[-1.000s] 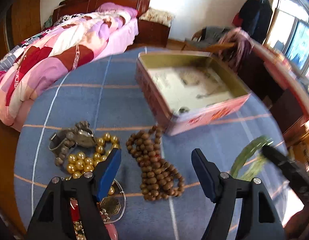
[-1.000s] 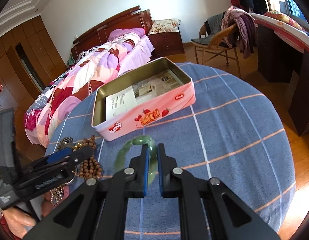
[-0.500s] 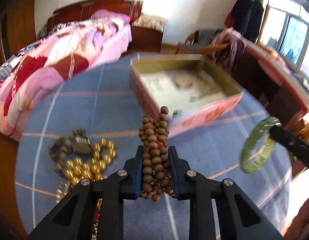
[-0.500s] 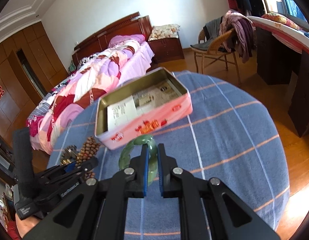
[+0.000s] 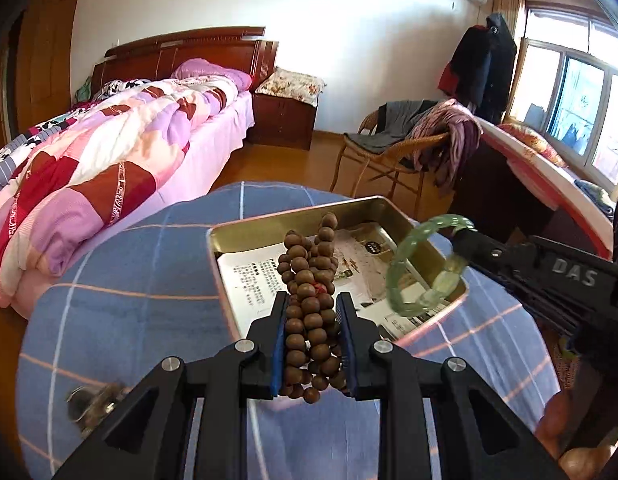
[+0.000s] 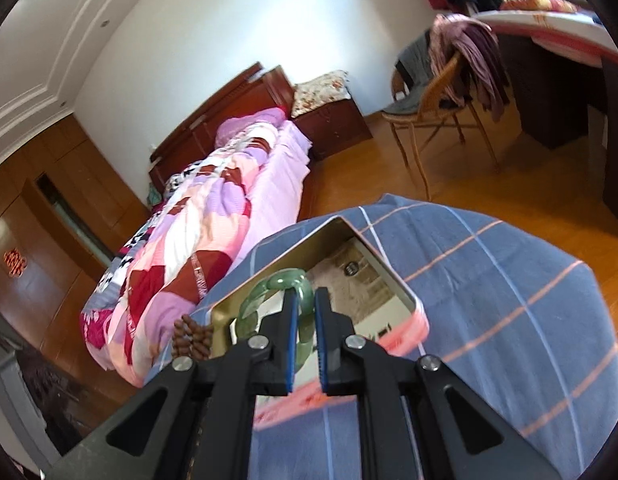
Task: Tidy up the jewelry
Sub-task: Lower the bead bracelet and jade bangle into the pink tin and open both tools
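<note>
Gripping a bunched strand of brown wooden beads [image 5: 309, 312] between its blue pads, our left gripper [image 5: 311, 320] is holding them above the near edge of the open tin [image 5: 293, 222]. We are clamping the green jade bangle [image 6: 269, 300] in our right gripper [image 6: 305, 312], poised over the same paper-lined tin on the blue checked tablecloth [image 5: 149, 264]. A blurred metal piece [image 5: 91, 400] is lying at lower left.
</note>
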